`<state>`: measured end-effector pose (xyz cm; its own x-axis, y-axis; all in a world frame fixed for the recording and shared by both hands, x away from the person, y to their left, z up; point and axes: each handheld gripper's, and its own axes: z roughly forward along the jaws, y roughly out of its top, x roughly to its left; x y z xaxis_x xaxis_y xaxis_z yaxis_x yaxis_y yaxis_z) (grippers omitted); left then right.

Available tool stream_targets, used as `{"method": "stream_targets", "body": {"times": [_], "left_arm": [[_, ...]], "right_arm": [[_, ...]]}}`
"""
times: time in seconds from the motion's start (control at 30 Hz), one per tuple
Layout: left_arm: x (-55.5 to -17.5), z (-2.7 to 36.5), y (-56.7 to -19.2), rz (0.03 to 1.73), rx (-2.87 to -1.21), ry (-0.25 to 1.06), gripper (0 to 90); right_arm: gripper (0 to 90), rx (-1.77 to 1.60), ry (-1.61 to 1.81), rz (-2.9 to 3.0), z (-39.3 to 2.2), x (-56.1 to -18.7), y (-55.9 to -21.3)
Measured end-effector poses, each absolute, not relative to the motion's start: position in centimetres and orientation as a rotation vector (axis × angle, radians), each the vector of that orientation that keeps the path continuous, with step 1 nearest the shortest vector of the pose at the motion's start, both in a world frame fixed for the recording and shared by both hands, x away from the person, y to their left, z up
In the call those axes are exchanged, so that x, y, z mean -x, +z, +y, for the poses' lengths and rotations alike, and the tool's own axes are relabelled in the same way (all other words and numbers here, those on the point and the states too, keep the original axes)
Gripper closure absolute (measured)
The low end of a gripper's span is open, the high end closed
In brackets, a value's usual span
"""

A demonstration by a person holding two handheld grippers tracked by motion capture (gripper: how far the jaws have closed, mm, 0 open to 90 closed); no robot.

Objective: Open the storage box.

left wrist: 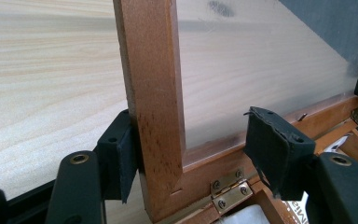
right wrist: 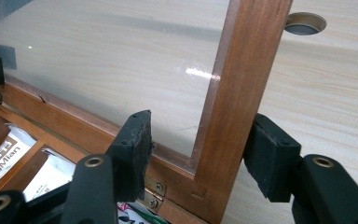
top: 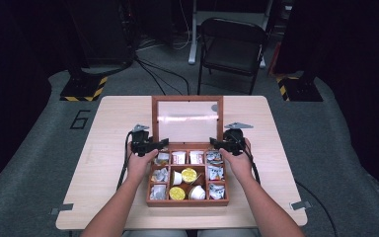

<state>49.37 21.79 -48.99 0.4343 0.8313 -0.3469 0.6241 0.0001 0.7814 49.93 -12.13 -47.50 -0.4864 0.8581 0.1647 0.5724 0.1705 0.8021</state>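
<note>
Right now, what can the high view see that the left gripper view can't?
High view alone: the yellow-lidded cups in the box's middle compartments, the folding chair beyond the table, and both forearms. Left gripper view alone: the brass hinge and the left tool straddling the lid's side rail. Both: the wooden box's open lid with its clear panel.

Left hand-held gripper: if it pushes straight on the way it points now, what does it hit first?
Most likely the upright wooden side rail of the brown box's clear-paned lid. It already stands between the open jaws of the left hand-held gripper, against one pad. Depth to the jaw base is unclear.
</note>
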Motion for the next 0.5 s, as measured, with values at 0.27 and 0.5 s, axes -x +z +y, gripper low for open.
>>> {"method": "stream_targets", "body": {"times": [0.27,0.5], "left_arm": [[-49.66,21.61,-49.09,1.283,-1.713,0.269,35.9],[-50.05,21.46,-49.15,1.294,-1.724,0.253,32.9]], "right_arm": [[40.5,-1.4,1.227,2.12,-11.91,-50.11,-47.63],[39.1,-1.424,1.223,2.135,-11.89,-50.5,-47.69]]}}
